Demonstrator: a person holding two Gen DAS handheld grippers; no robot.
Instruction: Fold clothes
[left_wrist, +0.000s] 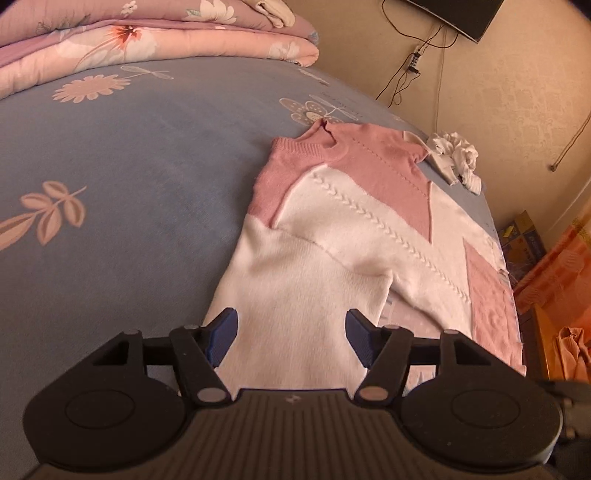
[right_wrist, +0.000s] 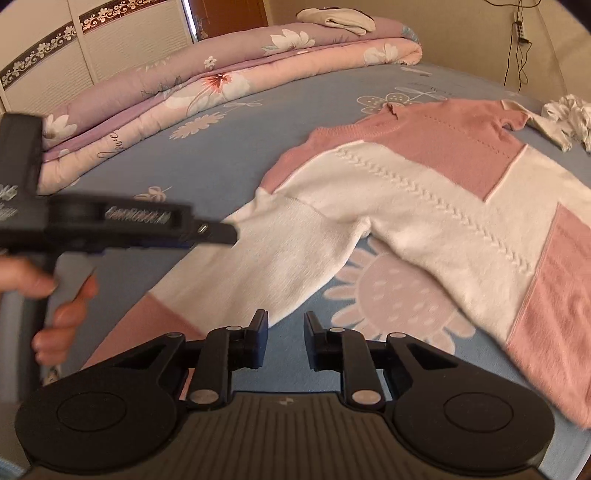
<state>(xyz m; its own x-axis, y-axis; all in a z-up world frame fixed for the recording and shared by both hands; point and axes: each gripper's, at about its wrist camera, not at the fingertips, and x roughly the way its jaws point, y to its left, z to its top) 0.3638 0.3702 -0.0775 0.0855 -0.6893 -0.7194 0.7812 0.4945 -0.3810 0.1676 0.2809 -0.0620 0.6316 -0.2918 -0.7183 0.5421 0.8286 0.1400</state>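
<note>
While both grippers gape empty, fuzzy pink-and-white sweater lies flat

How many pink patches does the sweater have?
4 show on the pink-and-white knitted sweater: the neck and shoulder, the near shoulder, the hem corner and the sleeve cuff. More may be hidden underneath.
</note>
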